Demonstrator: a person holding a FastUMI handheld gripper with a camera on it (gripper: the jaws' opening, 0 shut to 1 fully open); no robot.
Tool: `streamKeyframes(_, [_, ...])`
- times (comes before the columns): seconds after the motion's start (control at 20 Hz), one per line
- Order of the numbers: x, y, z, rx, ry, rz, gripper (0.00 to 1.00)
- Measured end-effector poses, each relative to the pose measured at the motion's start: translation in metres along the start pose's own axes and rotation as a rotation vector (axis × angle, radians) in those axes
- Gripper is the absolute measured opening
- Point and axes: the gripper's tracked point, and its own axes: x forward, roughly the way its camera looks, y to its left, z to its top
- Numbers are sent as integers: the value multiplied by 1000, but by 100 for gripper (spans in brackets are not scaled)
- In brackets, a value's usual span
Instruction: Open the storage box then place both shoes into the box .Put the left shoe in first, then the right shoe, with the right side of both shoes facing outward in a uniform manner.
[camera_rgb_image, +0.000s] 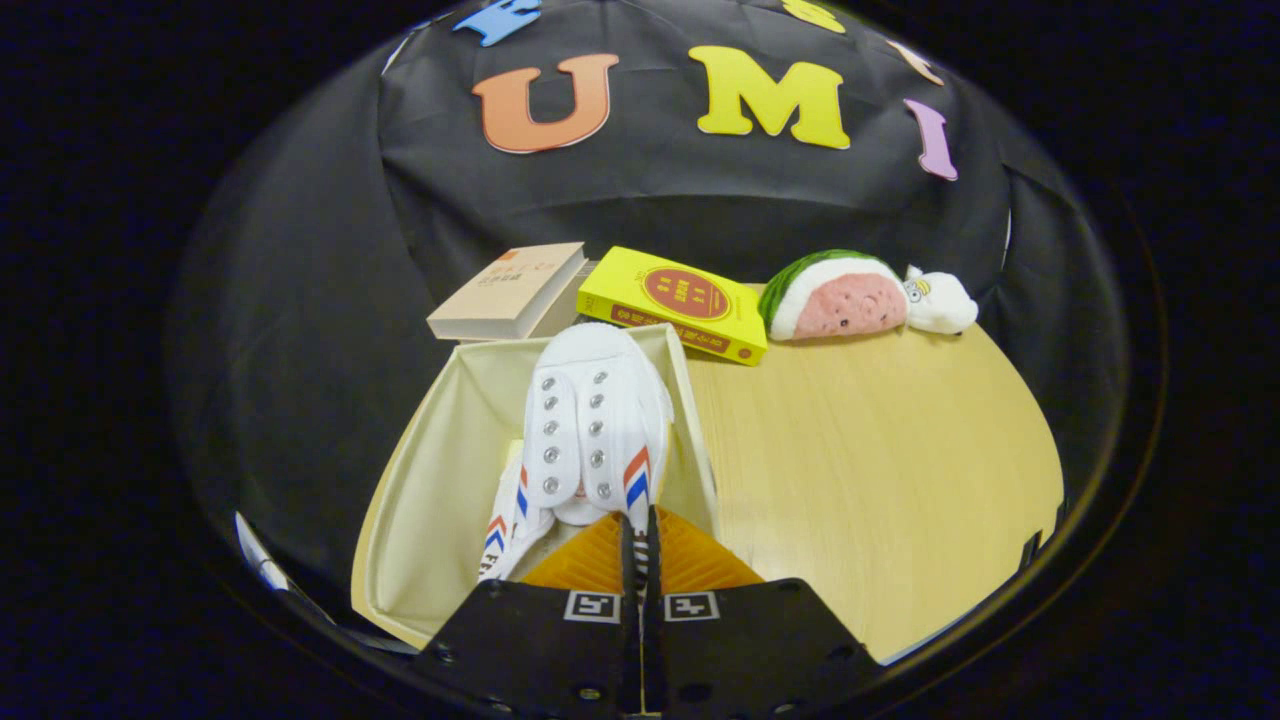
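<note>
Jaws (640, 530) at bottom centre of frame, pressed nearly together w/ just a thin slit between, pinching the heel-side edge of a white shoe (590, 420). That shoe sits centre frame, toe pointing away from the jaws toward the books, laceless eyelets showing on top, red/blue stripes on its side next to the jaw tips. It hangs over the open storage box (440, 480), along the box's right wall; can't tell if the sole touches the box floor.

2nd white shoe (505, 535) w/ same red/blue stripes is just left of the jaws & lower, inside the box, mostly hidden under the first shoe. Only its side strip shows.

Box is cream-coloured, lid off or folded out of sight, occupying lower left to centre of frame; its left part is bare inside.

Worktop (870, 450) is light wood, spreading to the right of the box. At its far edge, upper centre: a beige book (505, 292) lying flat, then a yellow book (675, 300) just right of it, near the box's far corner. Further right, a watermelon-slice plush (835, 295) w/ a small white plush (940, 303) touching its right end
</note>
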Motion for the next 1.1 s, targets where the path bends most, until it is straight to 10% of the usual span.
streamKeyframes(0.15, [2,5,-9,10,2,25,8])
streamKeyframes(0.5, [-24,11,0,-59,-59,59,75])
streamKeyframes(1.1, [-130,-42,91,-71,-314,25,94])
